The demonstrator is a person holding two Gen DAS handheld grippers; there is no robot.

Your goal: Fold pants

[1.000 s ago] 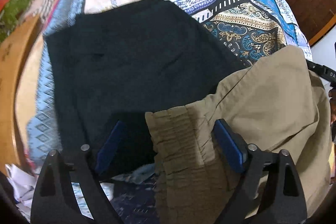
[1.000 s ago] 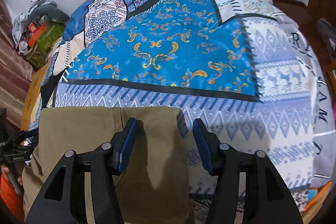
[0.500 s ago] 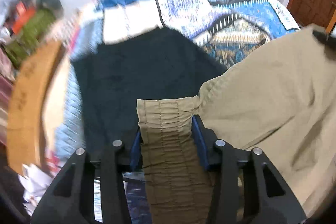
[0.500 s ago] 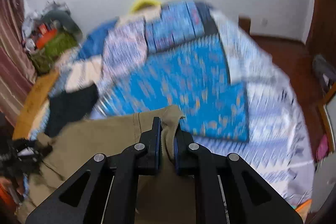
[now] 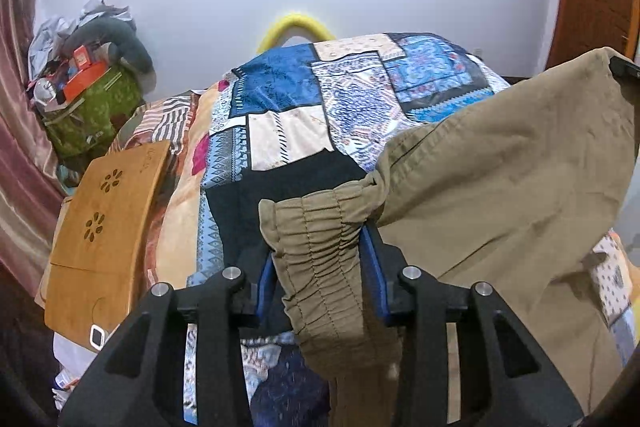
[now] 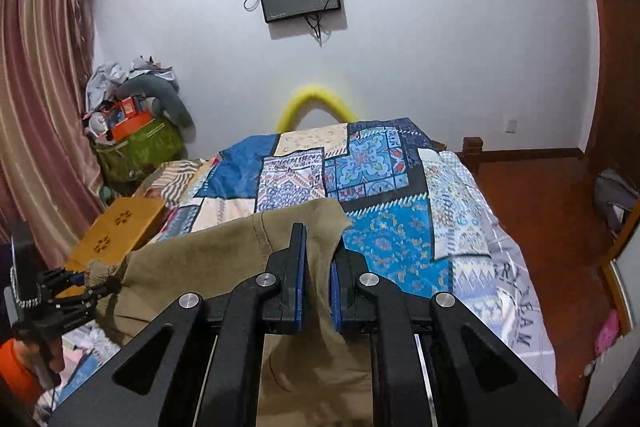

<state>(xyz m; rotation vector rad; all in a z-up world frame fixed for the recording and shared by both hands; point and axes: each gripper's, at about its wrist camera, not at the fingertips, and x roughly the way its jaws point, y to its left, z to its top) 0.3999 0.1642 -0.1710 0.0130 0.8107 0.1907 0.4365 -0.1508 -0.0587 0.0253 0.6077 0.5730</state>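
Between the left gripper's (image 5: 322, 267) clenched pads: gathered waistband of khaki pants (image 5: 500, 187), lifted over the bed (image 5: 360, 95) | right gripper (image 6: 318, 275): clamping the pants' far edge | ahead-left: wooden lap desk (image 5: 108, 223) | beneath: dark garment (image 5: 280, 187), partly screened.

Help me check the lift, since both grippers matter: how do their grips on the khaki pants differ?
The left gripper clamps the gathered elastic waistband, jaws held apart by the thick bunch. The right gripper pinches a smooth, thin edge, jaws nearly together. Both hold the khaki pants raised above the bed.
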